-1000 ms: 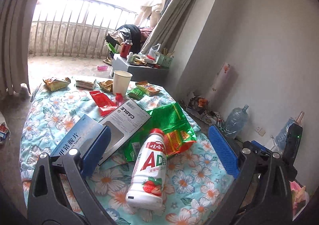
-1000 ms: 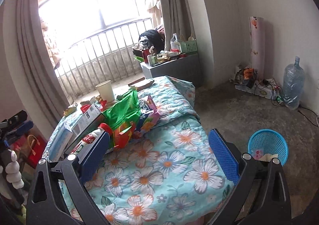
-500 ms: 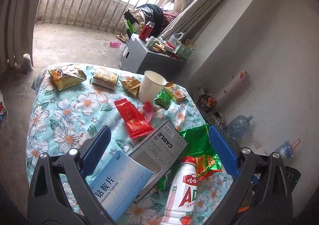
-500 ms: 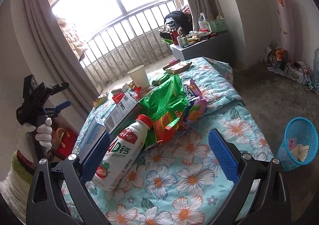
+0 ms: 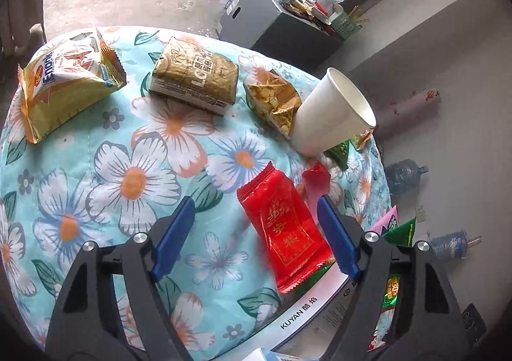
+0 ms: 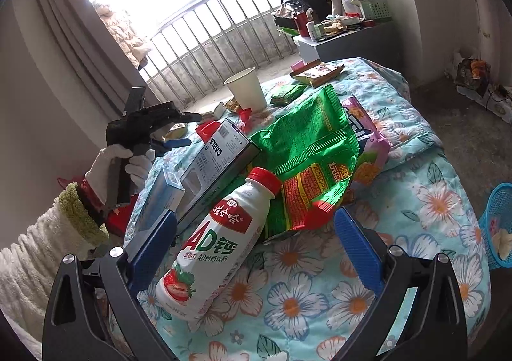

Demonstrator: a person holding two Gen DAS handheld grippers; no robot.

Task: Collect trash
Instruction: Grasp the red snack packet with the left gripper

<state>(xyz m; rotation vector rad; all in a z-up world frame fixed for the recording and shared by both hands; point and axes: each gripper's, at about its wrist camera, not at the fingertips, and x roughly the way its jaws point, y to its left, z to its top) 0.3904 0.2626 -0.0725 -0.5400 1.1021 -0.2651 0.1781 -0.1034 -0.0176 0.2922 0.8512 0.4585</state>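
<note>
Nearby, left claw (image 5: 256, 229) closing over red packet (image 5: 284, 229), paper cup (image 5: 332, 111) beyond, right claw (image 6: 256, 242) spread.

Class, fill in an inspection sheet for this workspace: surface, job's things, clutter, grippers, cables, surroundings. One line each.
Surface: round table under a floral turquoise cloth.
Job's things: red foil sachet, white paper cup upright, white strawberry-milk bottle lying down, green snack bag, blue mesh bin on the floor.
Clutter: grey CABLE box.
Grippers: left gripper closing, sachet between its fingers, untouched; right gripper open around the bottle.
Cables: tangle by the wall.
Surroundings: barred window, curtains.
</note>
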